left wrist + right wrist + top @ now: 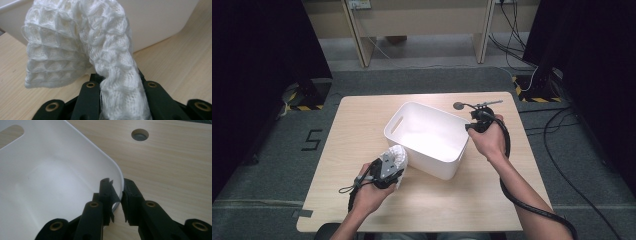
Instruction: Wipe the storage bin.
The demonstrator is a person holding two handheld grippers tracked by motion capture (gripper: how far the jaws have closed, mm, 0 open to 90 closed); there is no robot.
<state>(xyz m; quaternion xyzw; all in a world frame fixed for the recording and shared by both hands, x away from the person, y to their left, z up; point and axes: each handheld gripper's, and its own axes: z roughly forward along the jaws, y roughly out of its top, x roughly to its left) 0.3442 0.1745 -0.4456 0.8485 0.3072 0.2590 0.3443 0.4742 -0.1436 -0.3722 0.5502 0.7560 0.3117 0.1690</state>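
Note:
A white knitted cloth (396, 156) hangs bunched from my left gripper (397, 167), which is shut on it just off the near left corner of the white plastic bin (437, 167). In the left gripper view the cloth (100, 45) arches up from between the jaws of the left gripper (117, 82), with the bin's wall (155, 22) right behind it. My right gripper (469, 127) is at the bin's right rim. In the right gripper view the right gripper (117, 192) has one jaw inside the bin (50, 182) and one outside, pinching the rim at a rounded corner.
The bin stands at an angle in the middle of a light wooden table (362, 125). A round cable hole (140, 134) lies in the tabletop beyond the bin. Cables trail from both grippers toward the near edge. Grey floor surrounds the table.

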